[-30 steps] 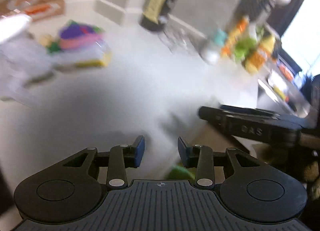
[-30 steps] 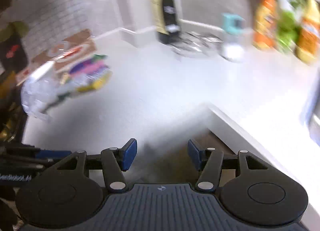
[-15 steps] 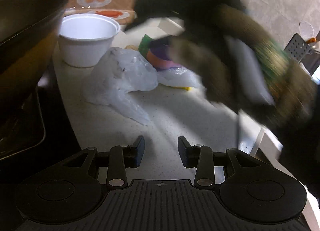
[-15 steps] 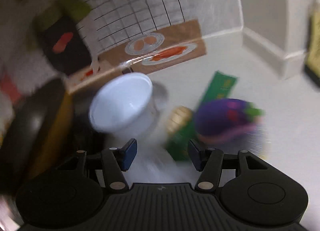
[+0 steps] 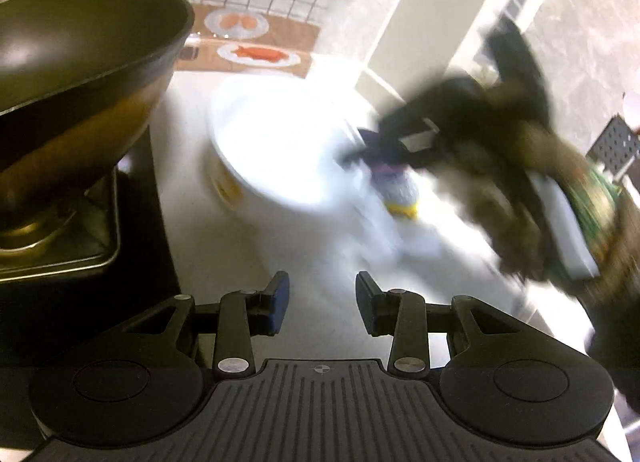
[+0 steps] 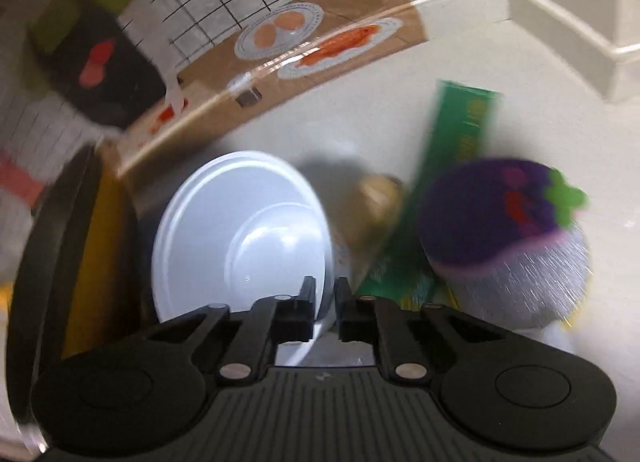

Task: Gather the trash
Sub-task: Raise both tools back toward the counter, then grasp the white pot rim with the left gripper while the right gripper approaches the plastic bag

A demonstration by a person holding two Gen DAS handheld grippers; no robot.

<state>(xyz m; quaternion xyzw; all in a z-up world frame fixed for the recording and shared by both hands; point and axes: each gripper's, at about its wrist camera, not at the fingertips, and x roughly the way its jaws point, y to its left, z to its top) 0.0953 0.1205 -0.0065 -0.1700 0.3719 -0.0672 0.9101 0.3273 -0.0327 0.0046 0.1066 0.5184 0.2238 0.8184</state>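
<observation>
2 grippers in play, and the big change over the last half second is on the right: the right gripper (image 6: 324, 304) went from spread wide in mid-air to pinched narrow on the rim of the white foam bowl (image 6: 240, 238). The bowl was standing upright on the counter (image 6: 360, 134) half a second ago; now it's tipped on its side with the inside facing the right camera, so I'd call that grabbed and lifting. For the trash run, I'd say that means piece number 1 is in hand and just needs somewhere to go. No bin shows in either view.

Largest to smallest, counted:
- 1 dark wok (image 5: 80, 62) on the stove, left of everything, not trash as far as I can tell
- 1 white foam bowl, blurry in the left view, right beside the wok
- 1 purple snack bag (image 6: 504, 238) lying on the counter
- 1 green box (image 6: 460, 150) under and behind that bag
- 1 small brownish wad (image 6: 378, 198) between bowl and box, too blurry to name

The left gripper (image 5: 318, 298) has its jaws wide apart with nothing between them, hanging low over the counter.
</observation>
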